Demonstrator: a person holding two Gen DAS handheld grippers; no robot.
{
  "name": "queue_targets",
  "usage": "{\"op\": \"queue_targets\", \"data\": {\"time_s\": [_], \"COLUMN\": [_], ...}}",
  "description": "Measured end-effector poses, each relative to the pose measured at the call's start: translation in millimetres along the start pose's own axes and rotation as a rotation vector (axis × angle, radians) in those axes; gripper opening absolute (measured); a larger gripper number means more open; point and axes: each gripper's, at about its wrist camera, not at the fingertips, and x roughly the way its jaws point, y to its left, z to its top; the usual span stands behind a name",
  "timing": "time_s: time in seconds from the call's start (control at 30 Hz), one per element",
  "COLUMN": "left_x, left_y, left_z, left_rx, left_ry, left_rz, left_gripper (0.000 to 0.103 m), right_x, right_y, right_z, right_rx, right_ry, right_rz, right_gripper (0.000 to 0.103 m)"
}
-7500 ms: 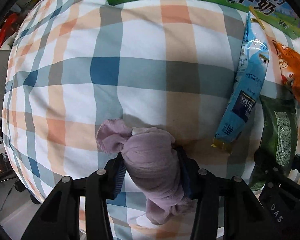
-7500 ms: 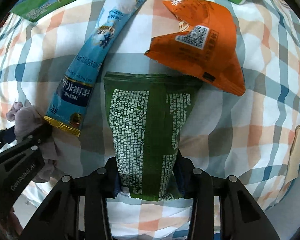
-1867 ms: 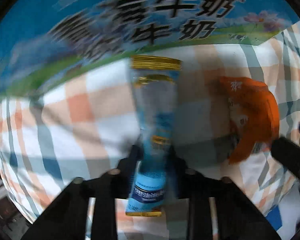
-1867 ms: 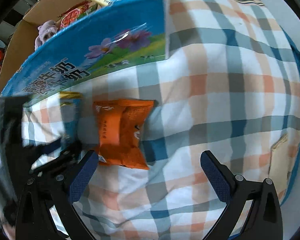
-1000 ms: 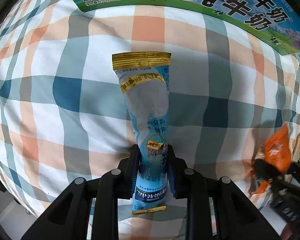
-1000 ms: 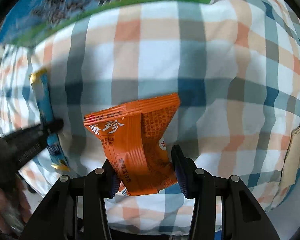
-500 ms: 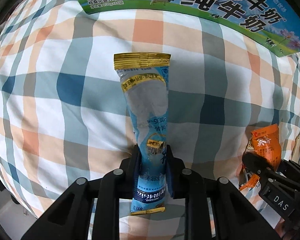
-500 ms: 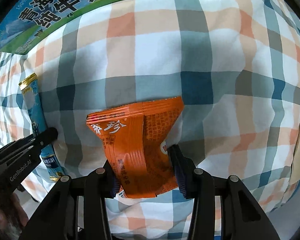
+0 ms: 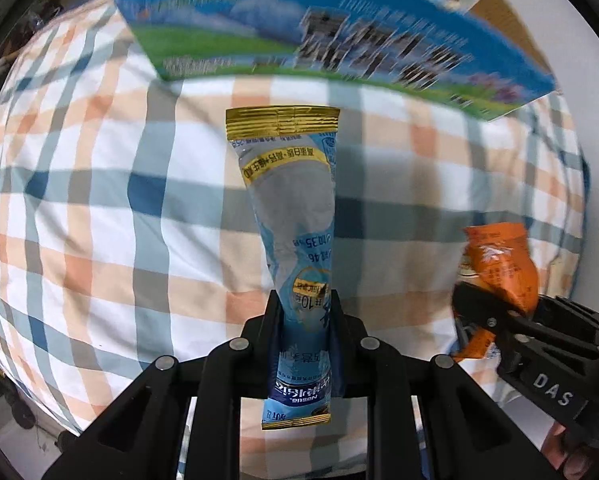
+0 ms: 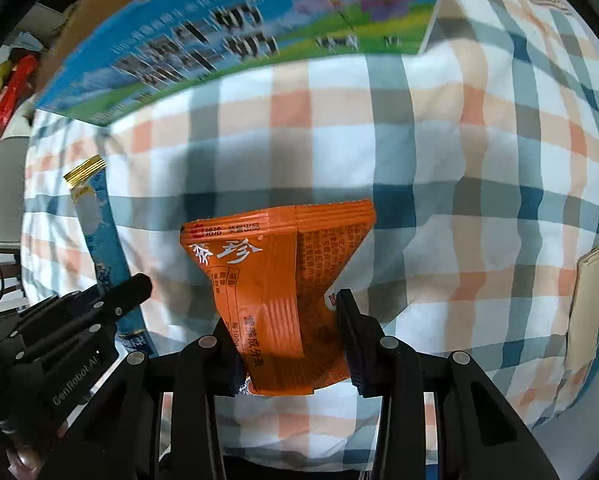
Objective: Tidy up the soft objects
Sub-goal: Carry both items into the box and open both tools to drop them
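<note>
The left gripper [image 9: 305, 312] grips a blue sachet [image 9: 291, 220]. The right gripper [image 10: 289, 320] grips an orange packet [image 10: 275, 280]. Both are above the plaid cloth [image 10: 459, 160].

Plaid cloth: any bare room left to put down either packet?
Plenty. The plaid cloth is bare right of the orange packet, up to the milk carton box, and left of the blue sachet. Tightest spot: between the two grippers.
</note>
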Motion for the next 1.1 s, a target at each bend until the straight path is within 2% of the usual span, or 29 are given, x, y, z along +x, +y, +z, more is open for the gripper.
{"op": "queue_targets", "data": {"time_s": [0.3, 0.43, 0.6, 0.83, 1.1], "left_x": [-84.3, -124.3, -149.5, -120.0, -56.1], "left_y": [-12.8, -13.4, -14.7, -3.0, 25.9], "left_z": [20.7, 51.8, 103.4, 183.5, 243.0], "left_rx": [0.051, 0.062, 0.067, 0.033, -0.039], "left_ry": [-0.136, -0.180, -0.208, -0.120, 0.051], "left_rz": [-0.106, -0.169, -0.185, -0.171, -0.152], "left_gripper": [0.017, 0.017, 0.017, 0.017, 0.017], "right_x": [-80.6, -119.2, -151.1, -158.4, -115.7], "right_y": [7.7, 19.2, 41.5, 63.5, 80.1], "right_z": [19.6, 39.9, 74.3, 134.5, 195.6], "right_rx": [-0.036, -0.050, -0.069, -0.080, -0.089], "right_ry": [-0.099, -0.167, -0.248, -0.284, -0.232], "right_rz": [0.066, 0.103, 0.112, 0.101, 0.076], "right_gripper": [0.041, 0.041, 0.041, 0.041, 0.041]}}
